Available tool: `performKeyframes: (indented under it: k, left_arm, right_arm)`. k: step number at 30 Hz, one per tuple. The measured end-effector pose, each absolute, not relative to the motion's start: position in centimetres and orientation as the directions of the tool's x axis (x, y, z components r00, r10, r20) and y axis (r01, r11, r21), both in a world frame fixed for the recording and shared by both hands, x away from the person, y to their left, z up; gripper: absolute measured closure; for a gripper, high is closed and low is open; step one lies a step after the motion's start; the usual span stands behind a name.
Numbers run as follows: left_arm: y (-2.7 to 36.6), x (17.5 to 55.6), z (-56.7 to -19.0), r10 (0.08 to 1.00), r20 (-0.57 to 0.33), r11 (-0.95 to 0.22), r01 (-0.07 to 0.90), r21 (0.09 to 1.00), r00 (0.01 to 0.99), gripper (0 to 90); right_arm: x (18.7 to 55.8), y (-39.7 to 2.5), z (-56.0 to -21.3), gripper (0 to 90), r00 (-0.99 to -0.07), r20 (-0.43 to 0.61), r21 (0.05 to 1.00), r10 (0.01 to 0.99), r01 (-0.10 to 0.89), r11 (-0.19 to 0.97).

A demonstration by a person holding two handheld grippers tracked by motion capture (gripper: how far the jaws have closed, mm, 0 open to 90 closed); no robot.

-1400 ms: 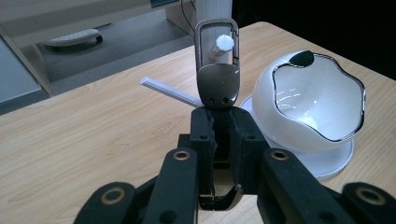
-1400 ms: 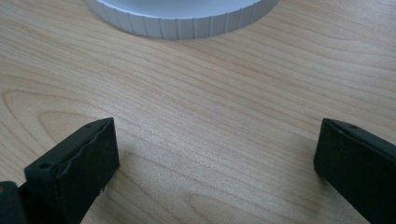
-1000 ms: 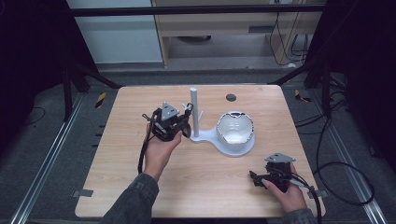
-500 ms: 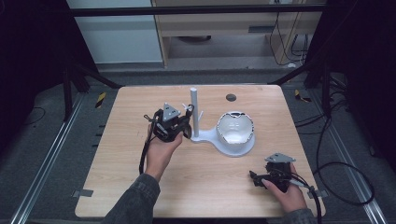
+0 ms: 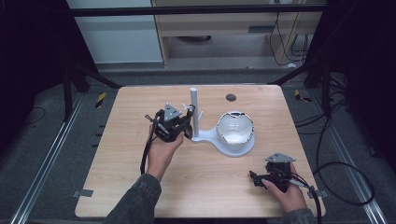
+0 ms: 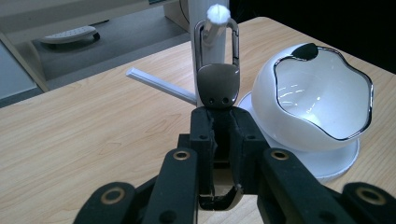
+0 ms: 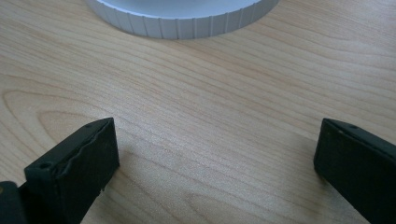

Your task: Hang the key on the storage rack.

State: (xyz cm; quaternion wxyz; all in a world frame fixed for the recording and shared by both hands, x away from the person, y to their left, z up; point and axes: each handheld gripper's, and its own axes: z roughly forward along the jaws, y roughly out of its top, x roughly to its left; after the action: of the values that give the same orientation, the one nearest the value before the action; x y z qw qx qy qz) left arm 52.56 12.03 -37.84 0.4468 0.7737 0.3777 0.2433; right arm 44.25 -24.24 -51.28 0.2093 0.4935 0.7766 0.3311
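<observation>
- One dark metal carabiner clip [image 6: 217,70] is pinched between the jaws of the left gripper [image 6: 219,140]; its loop is around a white peg [image 6: 215,21] that sticks out from the post, and the peg's rounded tip shows at the top of the loop.
- One white post [image 5: 194,112] stands upright on one white stand base [image 5: 208,138], near the middle of the tabletop [image 5: 116,154]; at least two pegs branch from it, though I cannot count them for sure.
- One white bowl with a wavy chrome rim [image 6: 322,98] sits tilted on the round end of that same base, just beside the post.
- The left gripper [image 5: 173,125], held in one hand [image 5: 161,151], is right against the post in the high view.
- The right gripper [image 5: 271,176] is low over the near right corner of the tabletop, well apart from the stand; its two jaws are spread wide with bare wood between them, holding nothing.
- One dark round hole [image 5: 230,97] marks the far side of the tabletop.
</observation>
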Motion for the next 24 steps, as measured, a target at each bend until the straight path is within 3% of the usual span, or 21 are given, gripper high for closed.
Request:
performKeyframes:
  k: [24]
  left_arm:
    - [11.53, 53.11, -38.56, 0.806, 0.018, -0.294, 0.373, 0.880, 0.592, 80.1]
  right_arm:
    - [44.25, -24.24, -51.29, 0.4, -0.426, 0.001, 0.721, 0.905, 0.627, 0.295]
